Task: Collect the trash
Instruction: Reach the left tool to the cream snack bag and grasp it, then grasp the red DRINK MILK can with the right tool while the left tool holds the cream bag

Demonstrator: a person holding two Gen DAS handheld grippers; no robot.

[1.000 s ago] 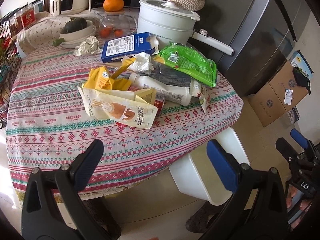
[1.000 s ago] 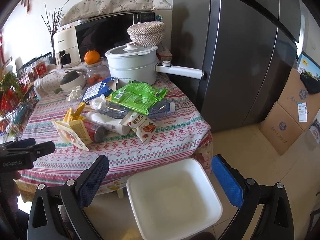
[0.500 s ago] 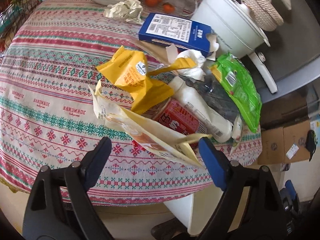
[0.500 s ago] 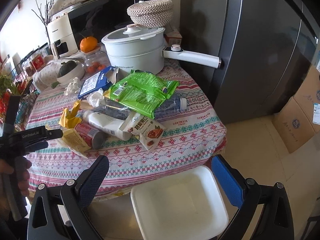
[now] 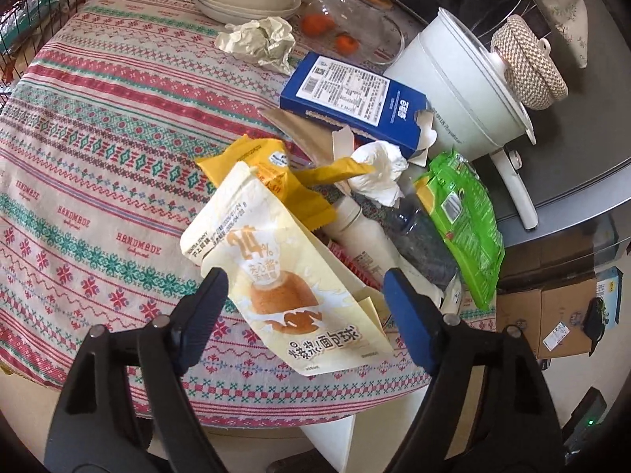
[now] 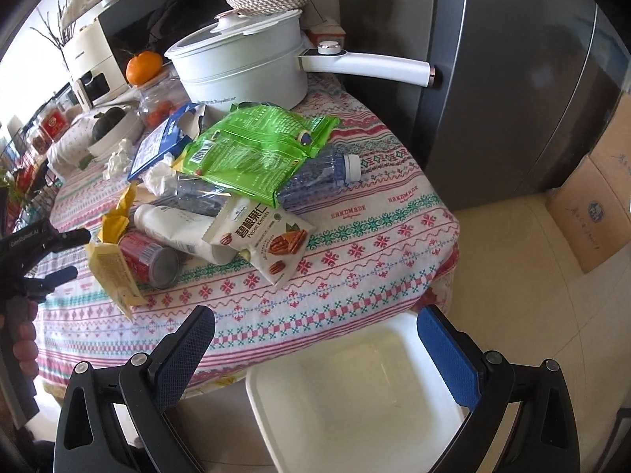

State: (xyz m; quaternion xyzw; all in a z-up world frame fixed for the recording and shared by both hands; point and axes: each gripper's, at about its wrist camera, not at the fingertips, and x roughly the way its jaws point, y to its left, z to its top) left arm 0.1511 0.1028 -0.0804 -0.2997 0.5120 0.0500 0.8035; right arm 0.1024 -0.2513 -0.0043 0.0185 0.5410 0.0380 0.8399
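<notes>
**Left gripper straddles the cream bread pouch at the table's near edge**

The left gripper (image 5: 303, 291) points steeply down at the round table (image 5: 79, 181), which wears a striped knitted-pattern cloth. Its jaws have just been closing, yet a gap shows between each pad and the cream bread pouch (image 5: 284, 272) lying between them: the pouch is straddled, not pinched. The pouch rests on the cloth at the near side of the trash pile, with one end close to the table's rim.

Taking that pouch as the landmark: a yellow wrapper (image 5: 272, 173) lies just behind it and partly under it; a white bottle (image 5: 366, 240) and a red can (image 6: 148, 256) lie beside it on the pot side; a crumpled white tissue (image 5: 378, 173) sits beyond the bottle; a blue carton (image 5: 355, 98) lies farther back; a green snack bag (image 5: 461, 220) lies across a clear plastic bottle (image 6: 319, 173), well off to the pot side; a pecan packet (image 6: 260, 236) lies near the table edge past the white bottle. A crumpled paper ball (image 5: 260, 39) sits far back, near the stacked bowls (image 5: 248, 0).

The right gripper (image 6: 315, 351) hangs empty, jaws spread wide, over the table edge and a white square bin (image 6: 355, 402) standing on the floor below the pouch's side of the table.
</notes>
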